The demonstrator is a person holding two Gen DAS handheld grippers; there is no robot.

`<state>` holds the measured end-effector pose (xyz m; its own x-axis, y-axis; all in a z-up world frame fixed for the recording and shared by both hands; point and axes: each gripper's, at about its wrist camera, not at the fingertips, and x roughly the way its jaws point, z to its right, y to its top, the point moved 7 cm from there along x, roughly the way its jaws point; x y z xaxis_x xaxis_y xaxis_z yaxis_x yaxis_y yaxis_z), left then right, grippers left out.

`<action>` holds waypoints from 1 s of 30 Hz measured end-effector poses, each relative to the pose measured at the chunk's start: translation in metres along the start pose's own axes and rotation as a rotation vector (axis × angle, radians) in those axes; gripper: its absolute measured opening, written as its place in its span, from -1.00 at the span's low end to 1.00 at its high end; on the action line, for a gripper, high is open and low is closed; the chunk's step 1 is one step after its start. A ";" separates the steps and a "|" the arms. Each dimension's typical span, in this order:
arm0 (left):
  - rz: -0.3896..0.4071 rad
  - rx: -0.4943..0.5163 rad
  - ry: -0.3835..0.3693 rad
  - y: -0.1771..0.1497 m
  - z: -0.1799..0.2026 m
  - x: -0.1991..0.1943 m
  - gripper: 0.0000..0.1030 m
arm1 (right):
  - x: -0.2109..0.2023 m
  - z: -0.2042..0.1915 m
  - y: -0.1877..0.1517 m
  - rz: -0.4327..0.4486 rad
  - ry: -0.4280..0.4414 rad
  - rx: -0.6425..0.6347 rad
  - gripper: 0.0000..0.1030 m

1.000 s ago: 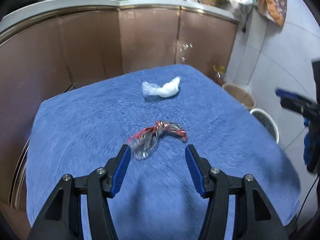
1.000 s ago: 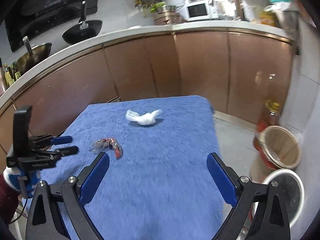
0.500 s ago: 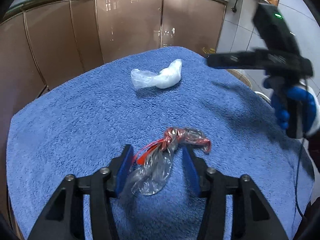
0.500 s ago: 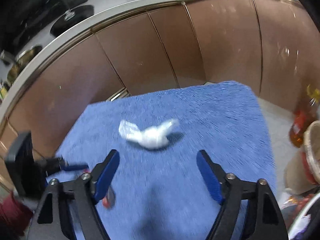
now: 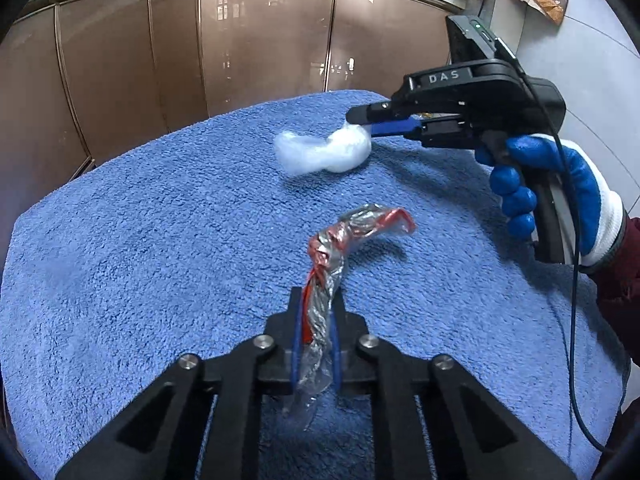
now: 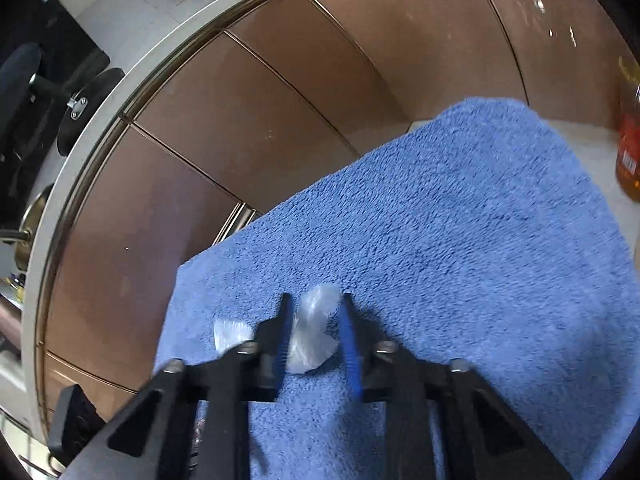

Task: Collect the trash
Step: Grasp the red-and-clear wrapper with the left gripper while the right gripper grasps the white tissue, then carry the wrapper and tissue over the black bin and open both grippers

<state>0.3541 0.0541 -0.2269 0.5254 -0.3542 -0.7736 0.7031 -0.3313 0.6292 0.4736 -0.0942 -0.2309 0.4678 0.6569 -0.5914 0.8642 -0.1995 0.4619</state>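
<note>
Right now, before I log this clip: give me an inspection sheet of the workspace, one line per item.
Surface: blue terry towel covers the tabletop.
Job's things: red and clear wrapper, twisted, far end lifted off the towel; white plastic wad lying on the towel.
Clutter: nothing seen.
Grippers: left gripper shut on the wrapper; right gripper straddles the wad, fingers on both sides, a gap showing, not yet clamped.
Cables: dark cable hangs from the right gripper's handle.
Surroundings: brown cabinet doors under a pale countertop; amber bottle on the floor beside the table.
</note>
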 end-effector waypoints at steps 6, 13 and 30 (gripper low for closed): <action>0.011 -0.028 0.023 0.001 0.001 -0.010 -0.86 | -0.016 -0.015 -0.002 0.031 0.007 -0.030 -0.86; 0.049 -0.082 0.049 -0.003 0.004 -0.048 -0.86 | -0.077 -0.037 -0.009 0.098 0.003 -0.076 -0.86; 0.163 -0.069 0.058 -0.012 0.090 -0.160 -0.86 | -0.273 -0.060 -0.092 0.305 -0.146 -0.217 -0.86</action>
<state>0.2184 0.0360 -0.1037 0.6606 -0.3467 -0.6659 0.6364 -0.2118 0.7417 0.2552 -0.2109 -0.0726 0.7320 0.4777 -0.4857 0.6294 -0.2014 0.7505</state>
